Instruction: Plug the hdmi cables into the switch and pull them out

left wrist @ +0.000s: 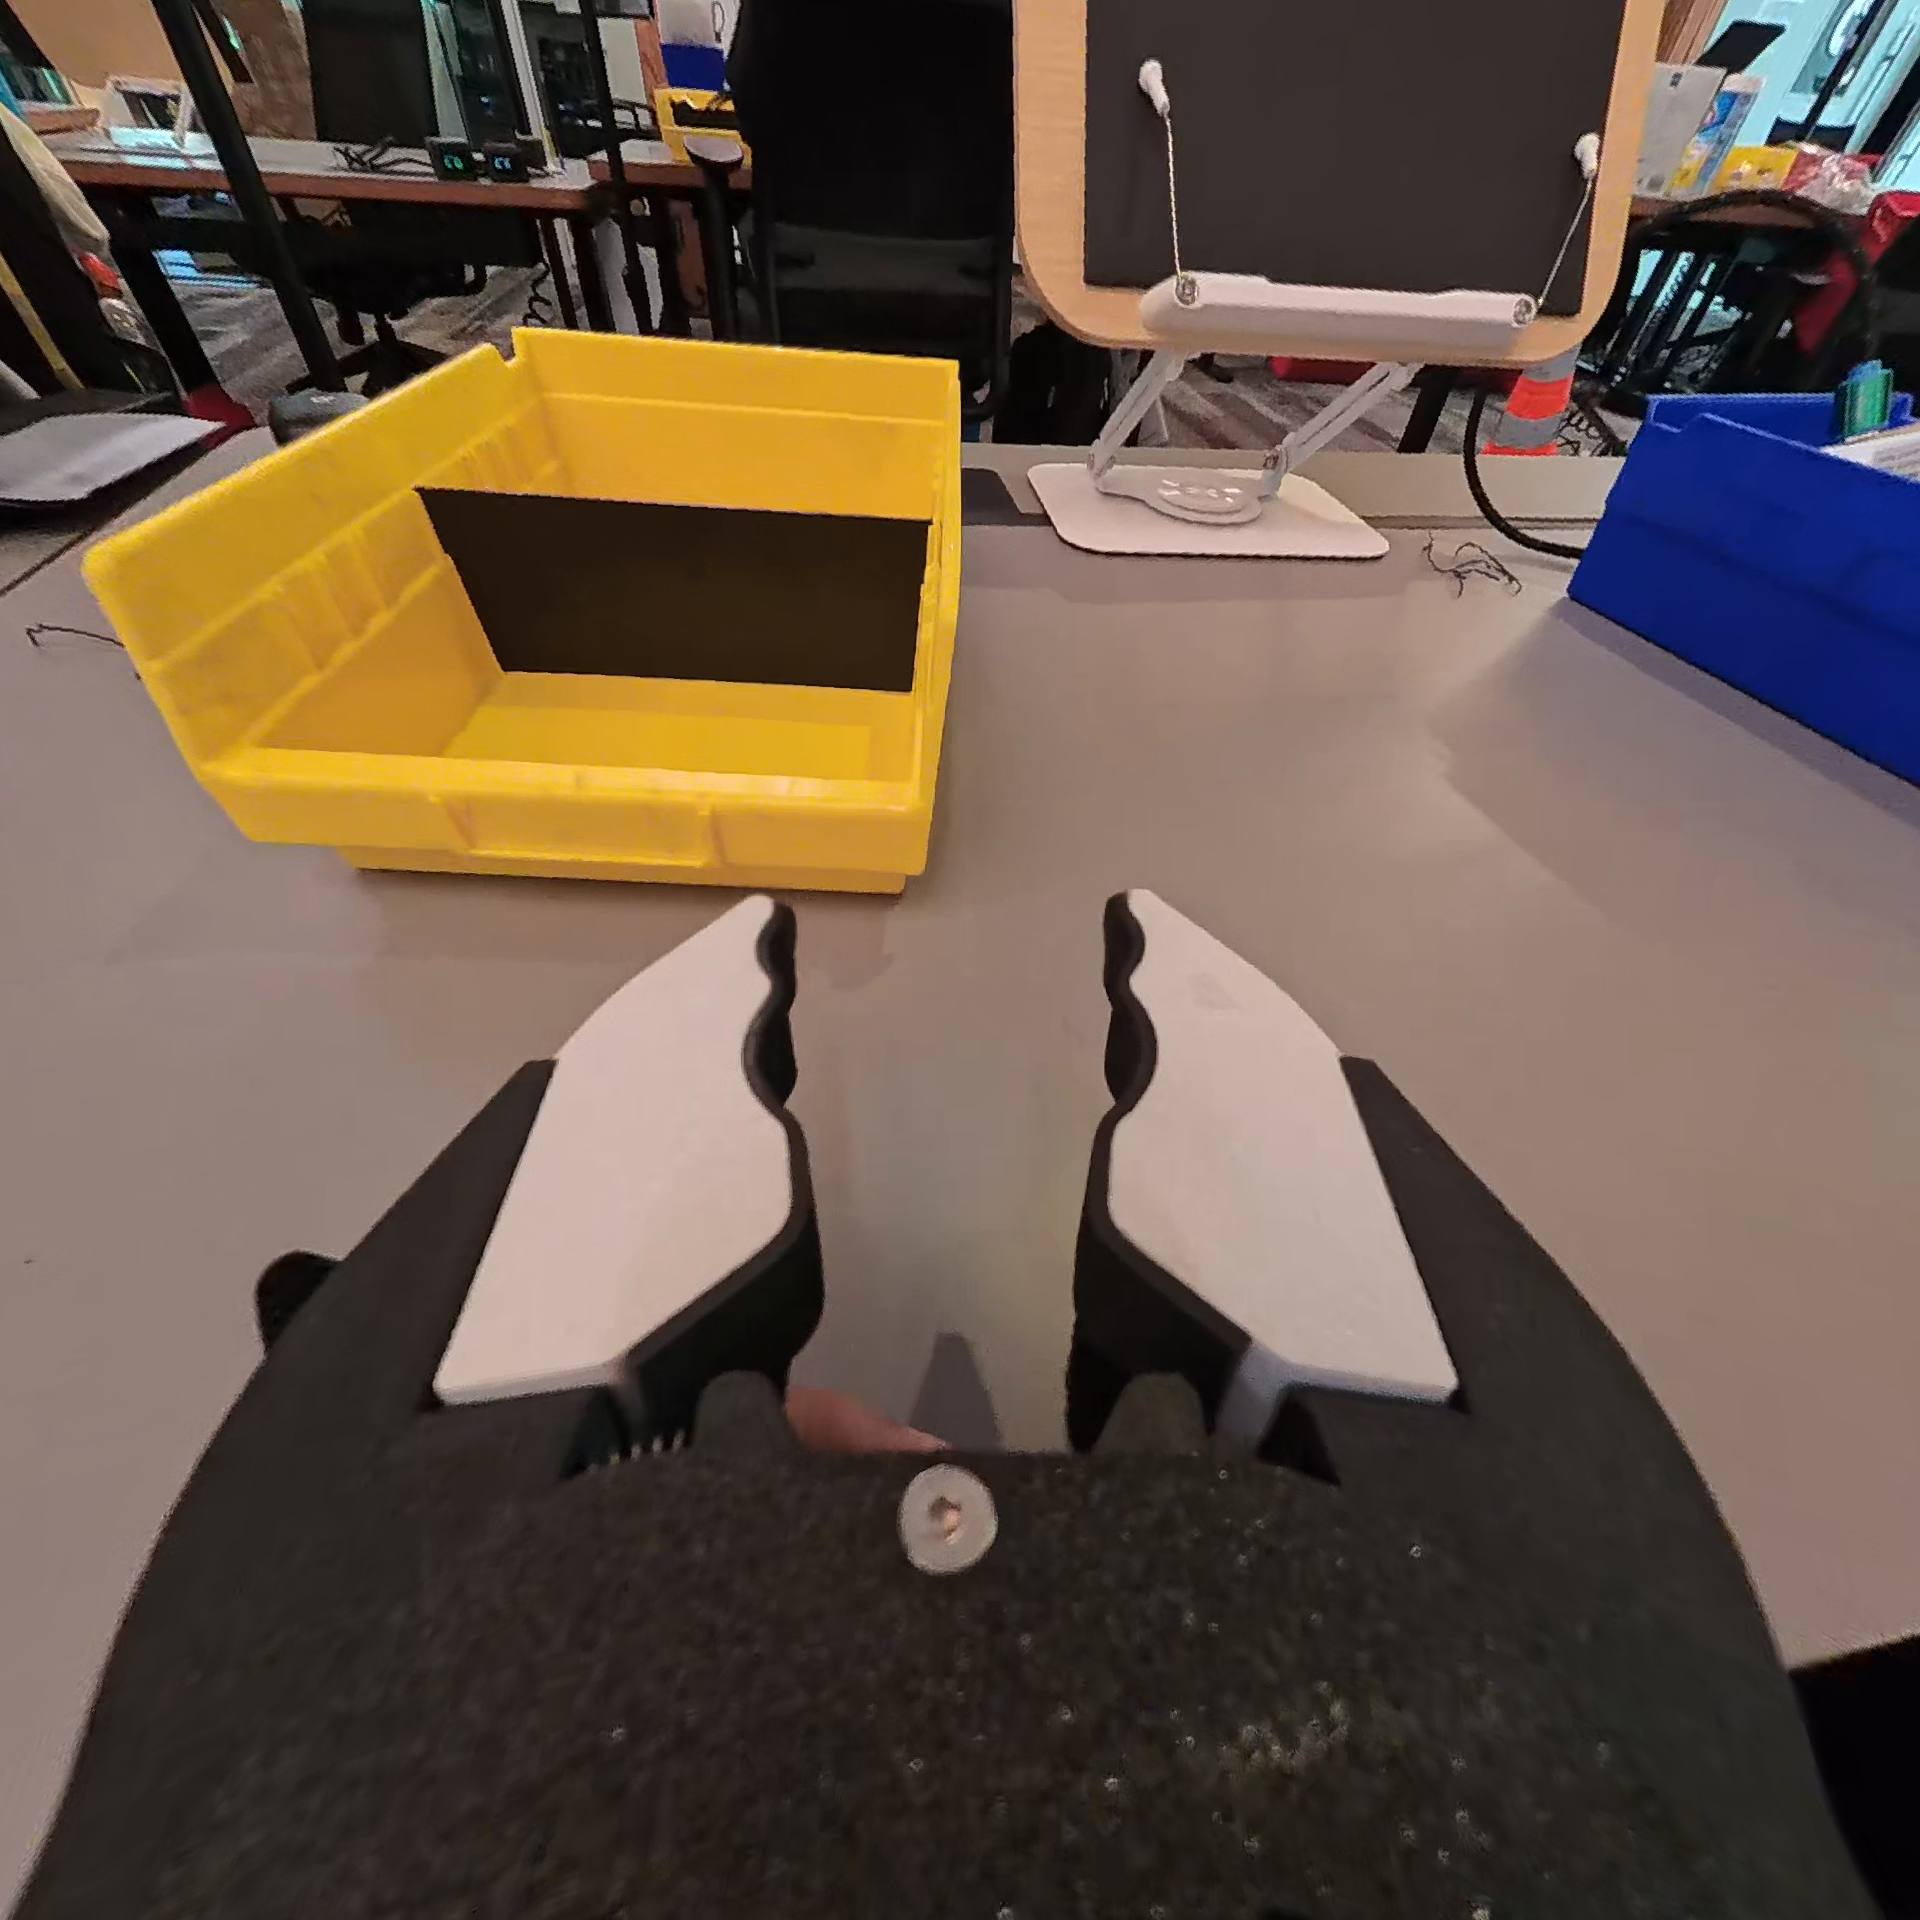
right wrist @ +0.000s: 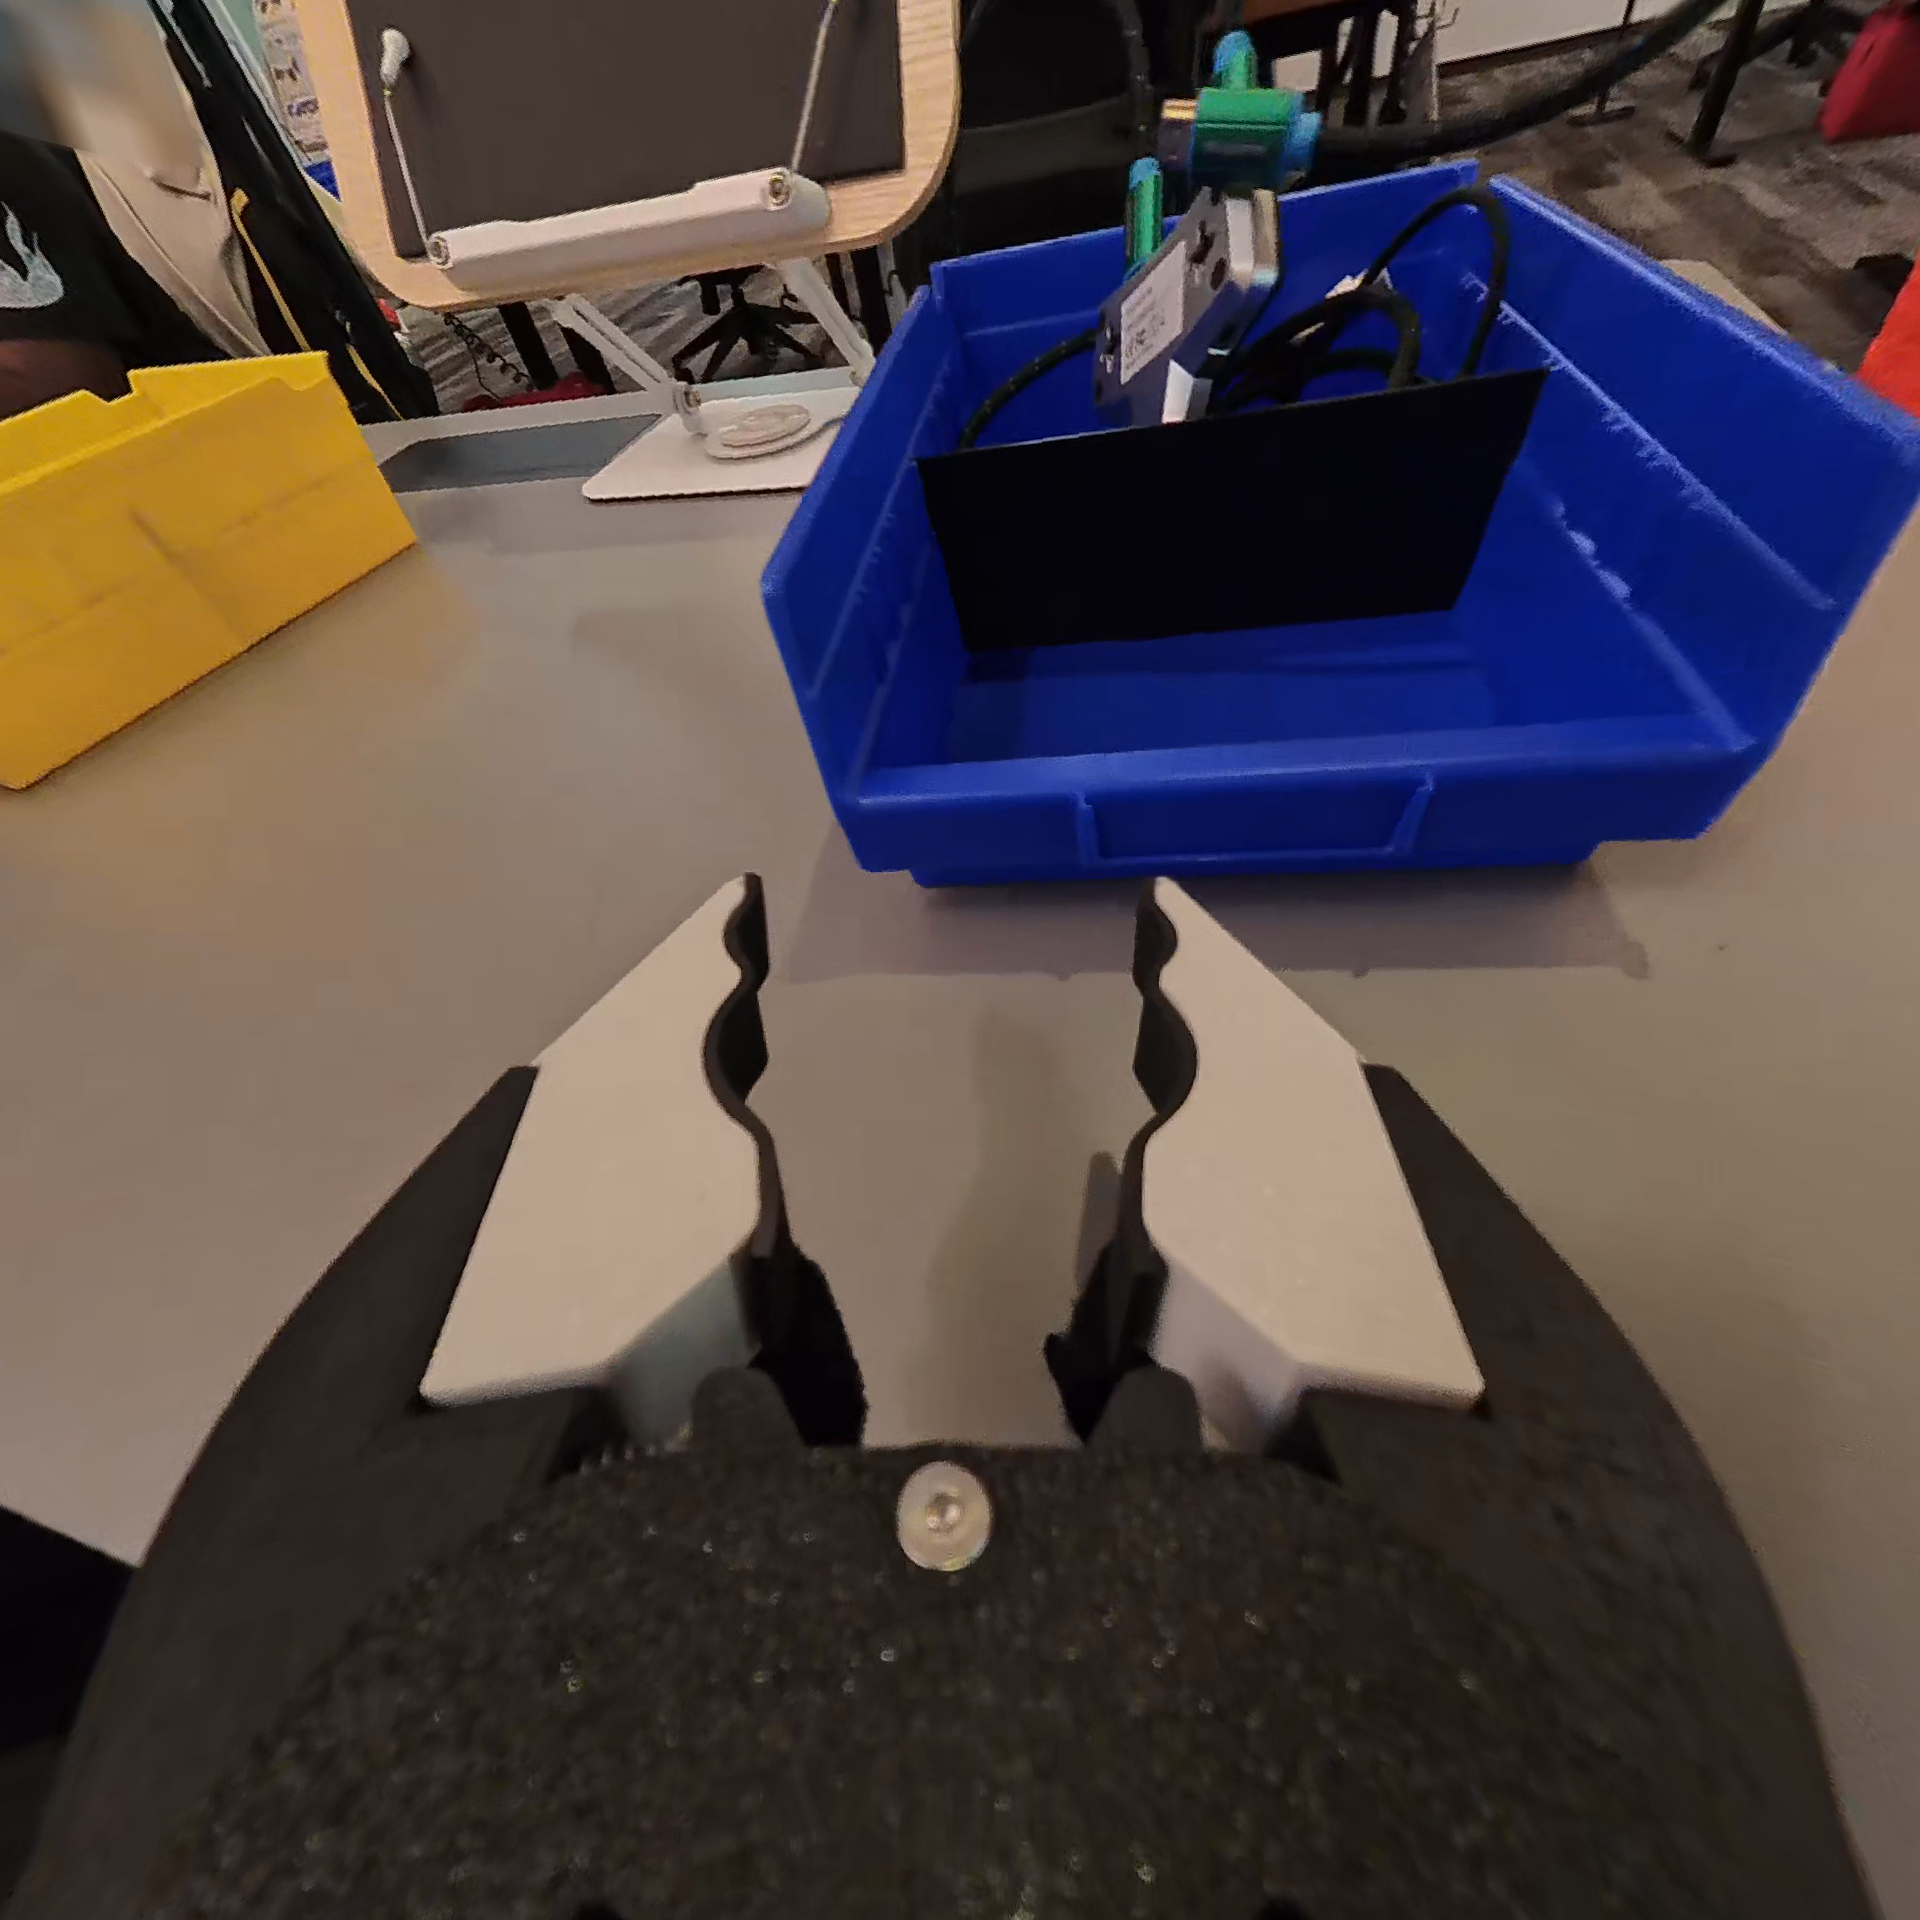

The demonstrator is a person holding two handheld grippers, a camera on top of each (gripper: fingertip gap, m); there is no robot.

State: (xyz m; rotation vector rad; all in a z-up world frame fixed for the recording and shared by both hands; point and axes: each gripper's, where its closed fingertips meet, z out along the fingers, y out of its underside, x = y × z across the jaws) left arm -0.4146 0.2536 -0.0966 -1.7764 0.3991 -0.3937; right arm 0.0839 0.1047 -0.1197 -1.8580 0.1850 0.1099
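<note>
A blue-grey HDMI switch stands tilted in the back compartment of the blue bin, behind a black divider. Black cables coil beside it, and green and blue connector ends stick up above it. My right gripper is open and empty, just above the grey table in front of the blue bin. My left gripper is open and empty, in front of the right corner of the yellow bin. The front compartments of both bins hold nothing.
A wood-framed dark board on a white folding stand stands at the table's back edge between the bins. The blue bin's corner shows at the right of the left wrist view. Chairs and desks lie beyond the table. The tips of one gripper are about 50 centimetres away from the tips of the other.
</note>
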